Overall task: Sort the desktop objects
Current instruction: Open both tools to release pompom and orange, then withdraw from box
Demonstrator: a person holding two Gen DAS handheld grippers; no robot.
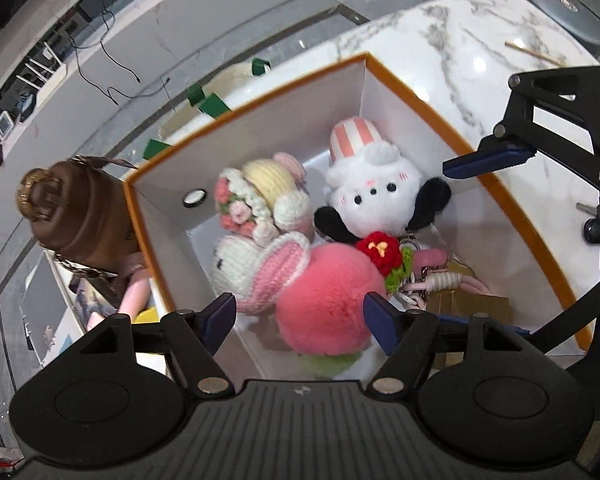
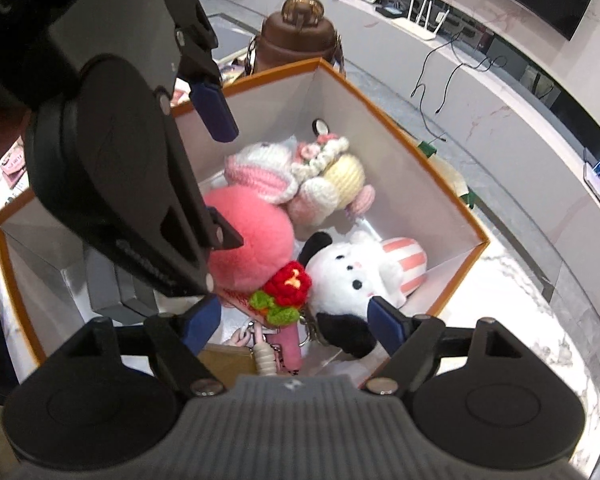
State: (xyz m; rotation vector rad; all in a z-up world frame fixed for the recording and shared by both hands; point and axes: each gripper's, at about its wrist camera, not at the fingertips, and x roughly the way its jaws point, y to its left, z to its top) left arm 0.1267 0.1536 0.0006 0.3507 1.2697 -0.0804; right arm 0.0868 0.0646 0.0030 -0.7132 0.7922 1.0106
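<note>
Both grippers hover spread and empty over the orange-rimmed box (image 1: 500, 196). Left gripper (image 1: 300, 316) is nearer the pink pompom (image 1: 328, 300), dead ahead at 12 o'clock; right gripper (image 2: 296, 324) faces the red crochet flower (image 2: 290, 280).

Brown bottle (image 1: 74, 216) stands just outside the box corner; black cables (image 2: 440, 76) lie on floor; white router (image 2: 420, 20) on far shelf.

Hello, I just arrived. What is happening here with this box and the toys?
A person holds two grippers over an orange-rimmed box on a marble table. Inside lie a pink pompom, a white plush dog, a crocheted doll and a red crocheted flower. The left gripper and right gripper are both open, holding nothing. A brown bottle stands outside the box.
</note>
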